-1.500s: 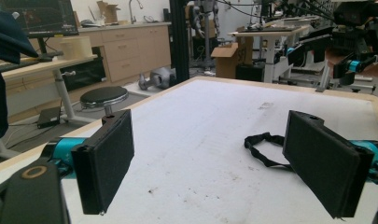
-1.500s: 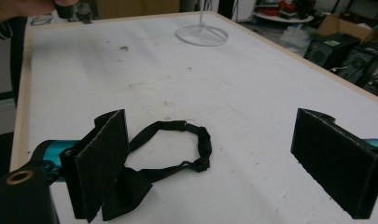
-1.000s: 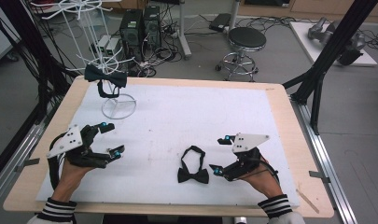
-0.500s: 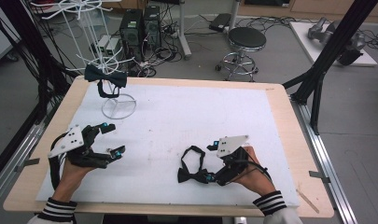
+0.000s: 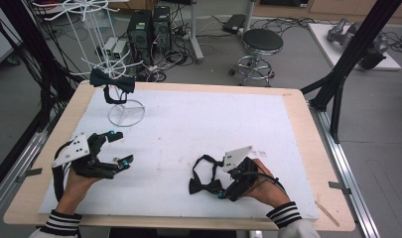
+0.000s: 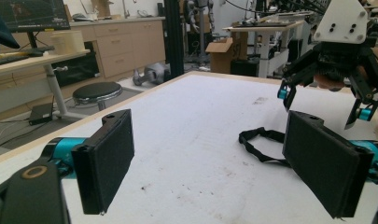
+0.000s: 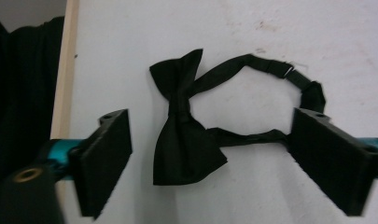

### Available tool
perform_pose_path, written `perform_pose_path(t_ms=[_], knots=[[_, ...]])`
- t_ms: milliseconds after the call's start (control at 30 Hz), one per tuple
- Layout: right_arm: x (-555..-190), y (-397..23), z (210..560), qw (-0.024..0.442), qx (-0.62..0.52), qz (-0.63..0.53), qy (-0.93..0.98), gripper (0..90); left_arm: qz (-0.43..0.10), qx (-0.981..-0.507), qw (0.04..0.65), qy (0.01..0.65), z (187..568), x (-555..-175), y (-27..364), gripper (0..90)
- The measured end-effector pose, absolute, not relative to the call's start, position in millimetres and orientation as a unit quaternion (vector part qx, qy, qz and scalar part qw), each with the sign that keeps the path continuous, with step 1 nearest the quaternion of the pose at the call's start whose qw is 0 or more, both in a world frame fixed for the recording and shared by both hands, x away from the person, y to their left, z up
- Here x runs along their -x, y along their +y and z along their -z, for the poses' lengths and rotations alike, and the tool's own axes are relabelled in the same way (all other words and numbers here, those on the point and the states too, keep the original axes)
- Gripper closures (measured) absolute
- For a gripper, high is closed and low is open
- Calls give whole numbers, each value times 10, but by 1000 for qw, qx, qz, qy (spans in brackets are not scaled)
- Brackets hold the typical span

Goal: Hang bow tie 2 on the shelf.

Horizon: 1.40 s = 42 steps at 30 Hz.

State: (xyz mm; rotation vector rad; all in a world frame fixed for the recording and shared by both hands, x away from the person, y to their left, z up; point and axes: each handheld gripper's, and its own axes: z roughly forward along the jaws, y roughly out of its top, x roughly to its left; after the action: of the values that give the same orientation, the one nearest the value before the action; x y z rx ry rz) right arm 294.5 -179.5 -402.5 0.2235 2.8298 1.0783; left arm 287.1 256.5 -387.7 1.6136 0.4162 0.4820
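The right tool [image 5: 219,187] hangs over a bow tie [image 7: 184,135] lying flat on the tabletop [image 5: 198,124] near its front edge. Its jaws, just closing slightly, stand apart around the bow without touching it. The left tool [image 5: 120,148] rests apart, empty.

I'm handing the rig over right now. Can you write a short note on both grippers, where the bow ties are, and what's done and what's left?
Left gripper: open, holding nothing, at the table's left.
Right gripper: open, jaws just closing a little, straddling the bow tie on the mat without gripping it.
Another bow tie hangs on the white wire stand.
Done: one tie hung.
Left: probably grip the mat tie and hang it too.
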Motion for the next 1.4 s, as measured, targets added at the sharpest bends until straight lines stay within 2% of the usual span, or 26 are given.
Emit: perform_pose_path(t_ms=[333,400,600,900,1233,1400], knots=[[-2948,-1685,4126,38,-58,-328,942,168,-211,-708,648,184,3876,-2871,2573,171],[-2939,-1672,4133,32,-55,-322,945,210,-212,-709,647,184,3876,-2873,2575,171],[-2932,-1652,4170,20,-46,-304,951,247,-211,-709,647,183,3878,-2871,2568,171],[-2936,-1650,4187,24,-37,-291,956,370,-213,-709,647,183,3871,-2866,2579,172],[-2958,-1635,4228,25,-32,-277,960,462,-215,-708,647,184,3865,-2862,2592,172],[-2972,-1633,4242,13,-32,-271,962,549,-214,-707,648,185,3865,-2862,2594,172]])
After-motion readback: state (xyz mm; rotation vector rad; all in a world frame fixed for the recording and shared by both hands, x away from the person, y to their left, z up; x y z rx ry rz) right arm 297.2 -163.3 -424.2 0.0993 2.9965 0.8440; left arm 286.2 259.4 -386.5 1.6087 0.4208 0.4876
